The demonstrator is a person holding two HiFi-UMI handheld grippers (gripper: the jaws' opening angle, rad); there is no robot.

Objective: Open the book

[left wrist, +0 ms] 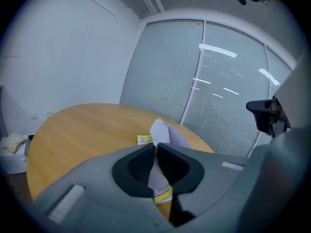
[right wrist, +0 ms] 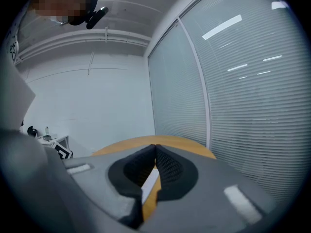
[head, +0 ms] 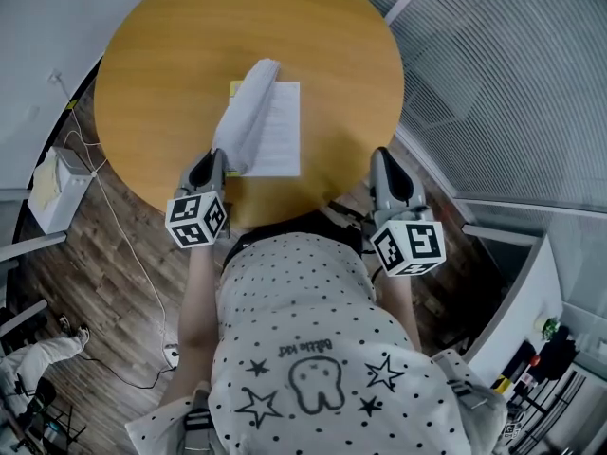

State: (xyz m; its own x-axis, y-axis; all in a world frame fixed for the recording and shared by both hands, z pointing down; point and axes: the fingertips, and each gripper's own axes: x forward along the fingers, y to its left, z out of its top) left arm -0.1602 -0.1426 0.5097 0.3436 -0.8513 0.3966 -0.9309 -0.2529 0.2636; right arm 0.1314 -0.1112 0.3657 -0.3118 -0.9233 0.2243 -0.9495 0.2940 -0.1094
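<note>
Blinds (head: 512, 74) run along the glass wall to the right of the scene, and dark plank floor (head: 114, 282) fills the lower left. Between them stands the round wooden bench (head: 161, 74), its near edge close to the person, whose dotted shirt (head: 303, 349) with stars takes up the bottom of the head view.

The book (head: 280, 131) lies on the near half of the bench, a little right of its middle, and it is partly open. Its right side rests flat with a printed white page facing up. Its left side is raised off the bench as a curved sheaf of pages that slopes up from the near corner. A yellow corner shows at the book's far left.

The left claw (head: 218, 159) sits at the book's near left corner, pinched narrow on the lifted sheaf; its own view shows a white sheet with a yellow band clamped between the dark pads. The right claw (head: 384, 159) hovers over the bench's near right edge, well apart from the book, its jaws pressed together with nothing held. Each claw carries a marker cube (head: 196, 220) toward the person.

On the floor to the left a white box (head: 59, 186) sits by the wall, with a thin cable (head: 133, 254) trailing past it
</note>
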